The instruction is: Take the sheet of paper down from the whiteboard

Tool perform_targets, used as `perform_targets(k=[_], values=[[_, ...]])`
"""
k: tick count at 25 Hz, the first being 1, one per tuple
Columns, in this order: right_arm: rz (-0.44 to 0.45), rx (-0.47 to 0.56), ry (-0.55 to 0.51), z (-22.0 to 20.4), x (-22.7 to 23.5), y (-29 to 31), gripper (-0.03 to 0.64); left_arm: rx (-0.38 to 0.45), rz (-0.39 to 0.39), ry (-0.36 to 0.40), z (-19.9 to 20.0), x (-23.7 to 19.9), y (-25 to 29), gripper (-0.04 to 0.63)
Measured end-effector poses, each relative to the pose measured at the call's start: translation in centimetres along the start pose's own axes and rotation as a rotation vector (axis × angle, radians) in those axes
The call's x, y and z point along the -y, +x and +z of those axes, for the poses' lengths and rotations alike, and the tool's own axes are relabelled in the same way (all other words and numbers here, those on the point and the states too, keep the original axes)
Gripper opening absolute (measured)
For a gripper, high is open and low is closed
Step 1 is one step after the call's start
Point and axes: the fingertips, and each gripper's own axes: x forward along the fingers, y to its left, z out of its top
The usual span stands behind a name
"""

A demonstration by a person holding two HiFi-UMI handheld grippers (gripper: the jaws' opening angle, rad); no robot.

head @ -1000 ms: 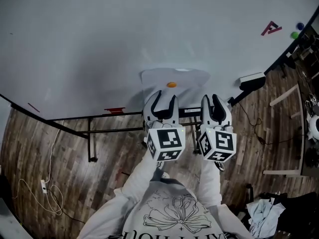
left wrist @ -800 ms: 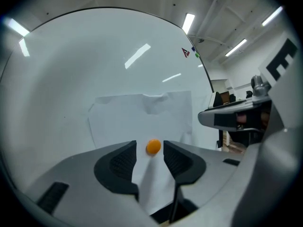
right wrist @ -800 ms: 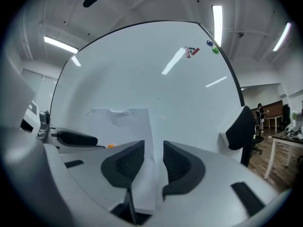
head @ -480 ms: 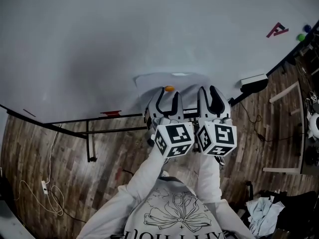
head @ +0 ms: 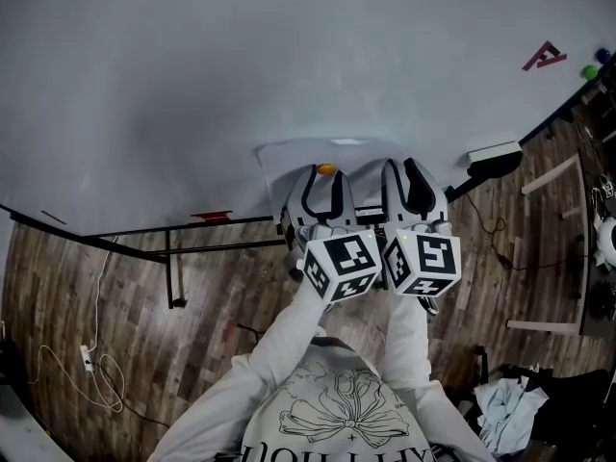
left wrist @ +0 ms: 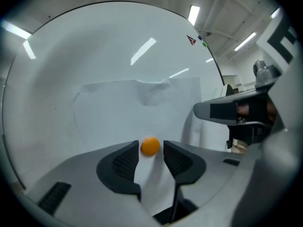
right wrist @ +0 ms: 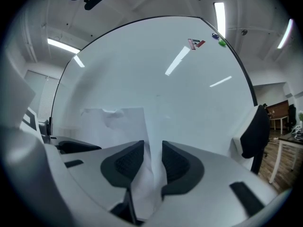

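White whiteboard (head: 192, 85) carries the sheet of paper (head: 279, 166), flat against its lower part. Left tool (left wrist: 151, 157) has its jaws apart, with the sheet's orange magnet (left wrist: 150, 146) between their tips. Right tool (right wrist: 153, 150) stands open too, the sheet's right edge between its jaws.

Dim, grey-toned head view, gripper views brighter, ceiling strip lights (right wrist: 220, 13) overhead, their streaky glare on the whiteboard (left wrist: 94, 56), faint soft shadows, heavy fisheye bending at edges, dark vignetted corners, nearest foreground soft
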Motion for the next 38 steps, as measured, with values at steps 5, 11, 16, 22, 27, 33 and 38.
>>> perform_targets(k=[5,11,16,22,27,33,38], values=[[0.037,-0.004,-0.015,0.2,-0.8,0.4,0.114,-0.015,0.091,0.009,-0.1,-0.3,0.1,0.145],[0.063,0.0,-0.01,0.2,-0.7,0.6,0.095,-0.003,0.117,-0.008,-0.1,-0.4,0.2,0.138],[0.064,0.005,0.008,0.2,-0.1,0.7,0.069,0.002,0.096,-0.023,0.0,-0.3,0.2,0.137],[0.086,0.018,0.004,0.4,-0.2,0.7,0.057,0.016,0.064,-0.055,0.0,-0.5,0.1,0.12],[0.133,0.021,-0.022,0.8,-0.6,0.6,0.08,0.018,0.048,-0.062,0.0,-0.6,0.0,0.118],[0.217,0.003,-0.075,1.1,-1.7,1.0,0.043,0.021,0.028,-0.071,0.0,-0.6,0.0,0.117],[0.22,-0.003,-0.079,1.0,-1.9,1.0,0.003,0.025,0.009,-0.086,0.0,-0.7,-0.1,0.115]])
